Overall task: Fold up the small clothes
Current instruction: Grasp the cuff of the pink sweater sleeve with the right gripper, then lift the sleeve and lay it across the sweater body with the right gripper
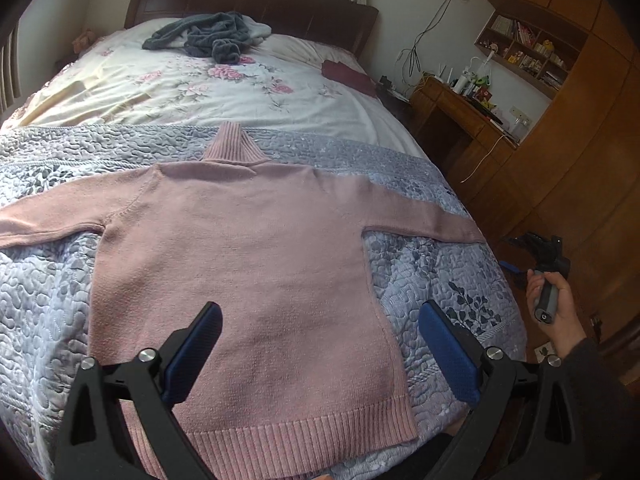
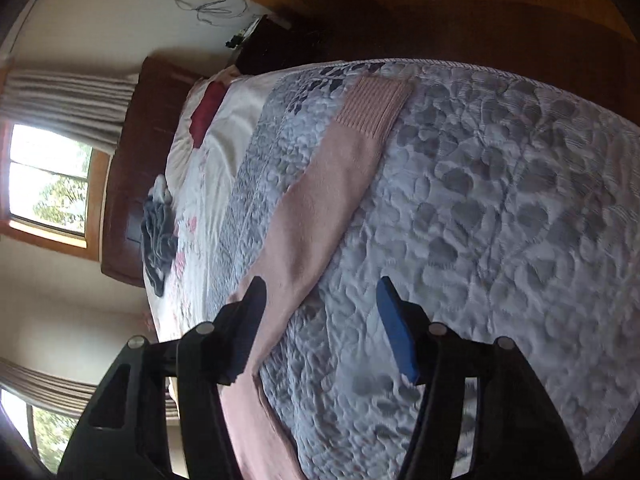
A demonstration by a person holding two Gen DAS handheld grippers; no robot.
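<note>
Clearly a soft, light knit: pink sweater (image 1: 240,264) lies flat mid-frame on the bed's quilt (image 1: 44,300).
Left wrist view: left claw (image 1: 320,356) spread, empty, above the ribbed hem. Right wrist view: right claw (image 2: 320,332) spread over the limp sleeve (image 2: 320,200), probably best pinched near its upper-centre cuff (image 2: 372,104).

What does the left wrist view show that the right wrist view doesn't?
Only the left wrist view shows the whole sweater spread flat, its turtleneck collar, the desk, and the hand holding the right gripper. Only the right wrist view shows the window and the sleeve cuff. Both show the quilt, the grey clothes near the headboard, and open, empty grippers: left, right.
</note>
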